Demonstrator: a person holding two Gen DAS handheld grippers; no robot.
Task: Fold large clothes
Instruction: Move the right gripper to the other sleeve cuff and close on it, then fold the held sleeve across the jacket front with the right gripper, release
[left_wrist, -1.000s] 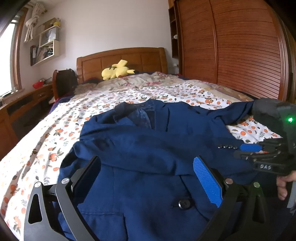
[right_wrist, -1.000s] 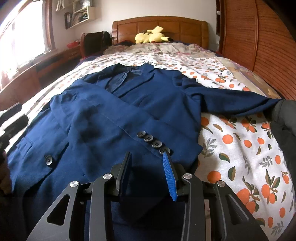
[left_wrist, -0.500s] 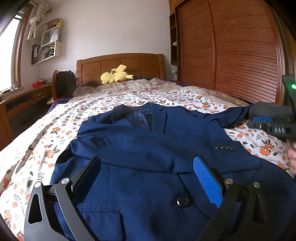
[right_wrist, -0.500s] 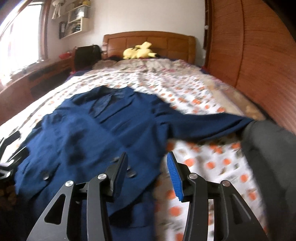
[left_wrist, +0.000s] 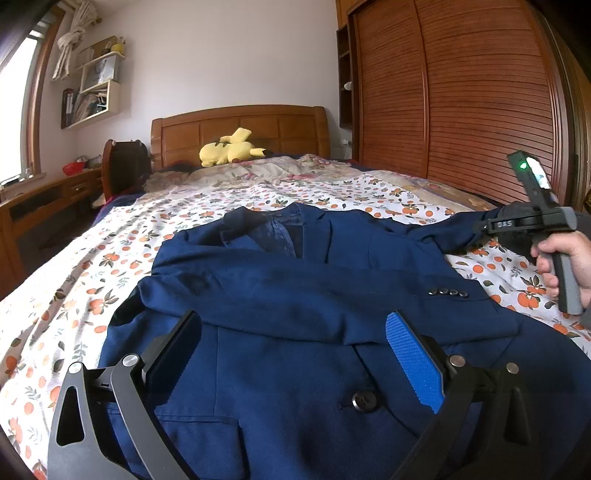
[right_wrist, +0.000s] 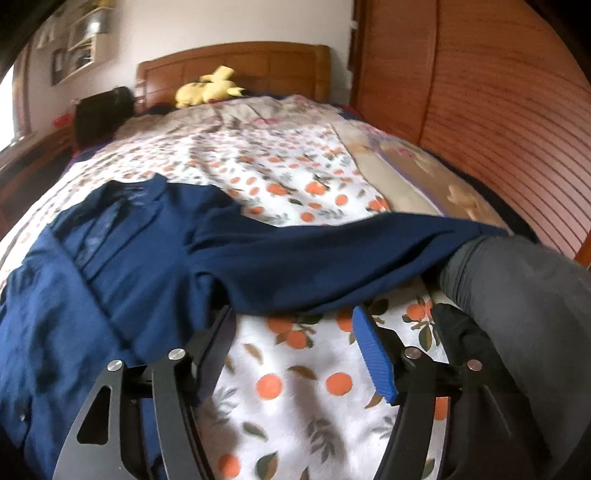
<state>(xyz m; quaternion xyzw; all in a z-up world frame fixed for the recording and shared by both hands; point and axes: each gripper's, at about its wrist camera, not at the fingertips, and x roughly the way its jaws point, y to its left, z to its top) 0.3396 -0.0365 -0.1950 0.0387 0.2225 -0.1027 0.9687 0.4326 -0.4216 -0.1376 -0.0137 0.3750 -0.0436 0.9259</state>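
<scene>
Left wrist view shows your left gripper (left_wrist: 295, 354) spread wide with nothing between its fingers, hovering over the lower front of the navy jacket (left_wrist: 303, 295). That jacket lies face up on the bed (left_wrist: 74, 280), collar toward the wooden headboard (left_wrist: 240, 129). One sleeve (left_wrist: 314, 295) is folded straight across the chest, its cuff with a row of four small buttons (left_wrist: 448, 292) pointing toward your right side. A larger dark button (left_wrist: 364, 400) sits on the front panel just ahead of the blue pad (left_wrist: 413, 363) of your left gripper. At the right edge of this view your right hand (left_wrist: 565, 264) grips the handle of the other tool, held above the orange-print sheet beside the jacket.

From the right wrist view, your right gripper (right_wrist: 293, 350) is also parted and holding nothing, poised over bare sheet (right_wrist: 303, 387) just short of the other sleeve (right_wrist: 332, 258). This sleeve stretches out sideways from the jacket's shoulder toward the wardrobe (right_wrist: 498, 110) side of the bed, and its far end meets a dark grey cloth shape (right_wrist: 524, 295) at the right of the frame; whether the two touch is hard to tell. This view is somewhat blurred.

A yellow plush toy (left_wrist: 229, 149) rests near the headboard, well apart from the jacket.
</scene>
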